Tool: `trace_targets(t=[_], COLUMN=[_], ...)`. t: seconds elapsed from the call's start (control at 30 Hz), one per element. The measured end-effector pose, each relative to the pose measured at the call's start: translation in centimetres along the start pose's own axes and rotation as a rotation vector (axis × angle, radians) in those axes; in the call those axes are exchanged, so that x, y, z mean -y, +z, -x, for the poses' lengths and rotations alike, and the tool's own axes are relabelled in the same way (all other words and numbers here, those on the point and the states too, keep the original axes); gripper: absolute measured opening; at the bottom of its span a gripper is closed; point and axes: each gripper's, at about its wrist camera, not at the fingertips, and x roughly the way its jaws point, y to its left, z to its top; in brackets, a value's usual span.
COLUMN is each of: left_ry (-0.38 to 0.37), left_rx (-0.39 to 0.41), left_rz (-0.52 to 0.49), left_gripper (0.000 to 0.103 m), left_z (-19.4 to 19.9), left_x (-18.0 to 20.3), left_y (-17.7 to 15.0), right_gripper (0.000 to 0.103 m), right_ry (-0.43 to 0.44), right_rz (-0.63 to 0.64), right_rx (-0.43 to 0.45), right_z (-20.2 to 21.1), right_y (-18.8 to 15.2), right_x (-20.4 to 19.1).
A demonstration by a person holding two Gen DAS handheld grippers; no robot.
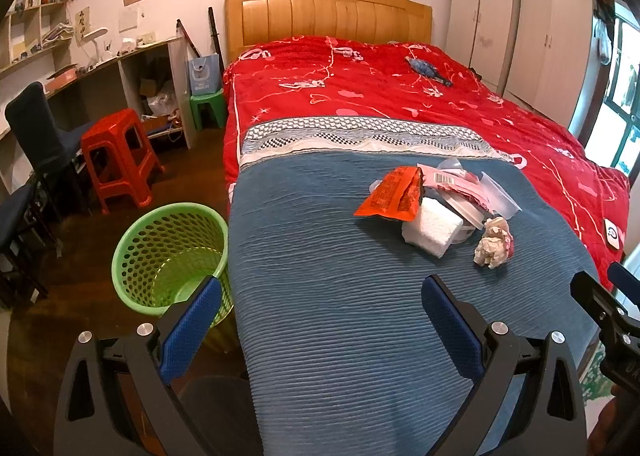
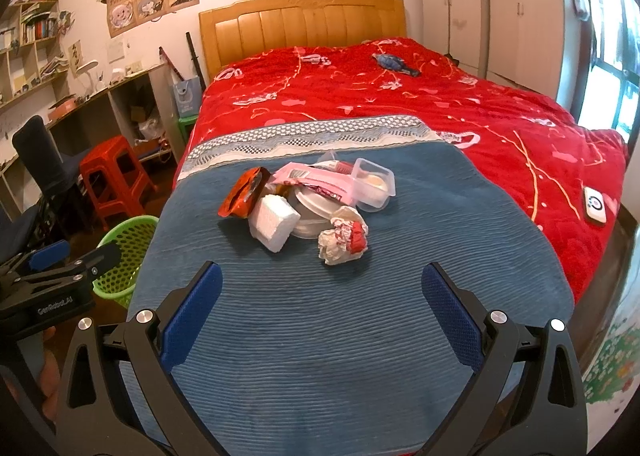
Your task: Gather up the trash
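Observation:
A heap of trash lies on the blue blanket (image 2: 320, 336) at the foot of the bed: an orange snack wrapper (image 1: 394, 195), a white foam block (image 2: 274, 221), crumpled paper (image 2: 342, 240), a pink wrapper (image 2: 316, 177) and clear plastic containers (image 2: 374, 183). A green mesh bin (image 1: 170, 256) stands on the floor at the bed's left side. My left gripper (image 1: 320, 320) hovers open over the blanket's left edge, nothing between its fingers. My right gripper (image 2: 322, 308) is open too, just short of the crumpled paper. Each gripper shows at the other view's edge.
A red quilt (image 2: 440, 111) covers the rest of the bed, with a blue cloth item (image 2: 394, 63) near the headboard and a white device (image 2: 595, 205) at the right edge. A red stool (image 1: 118, 159), dark chair (image 1: 38, 135) and desk stand left; wardrobes (image 1: 520, 39) right.

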Motion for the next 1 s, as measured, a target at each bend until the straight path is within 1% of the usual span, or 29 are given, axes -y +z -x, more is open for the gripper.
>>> trace_targets(t=[0.3,1.0], left_ry=[0.0,-0.011], left_rx=[-0.009,-0.048], left_rz=[-0.001,-0.027], left_gripper=[0.097,0.097], left_z=[-0.4,-3.6], left_x=[0.1,0.3], left_y=[0.4,3.0], right_gripper=[0.098,0.098], right_ry=[0.004,0.014], right_rz=[-0.006,-0.027], right_rx=[-0.009,-0.09], right_z=[-0.5,-3.6], right_y=[0.4,2.1], right_x=[0.4,2.5])
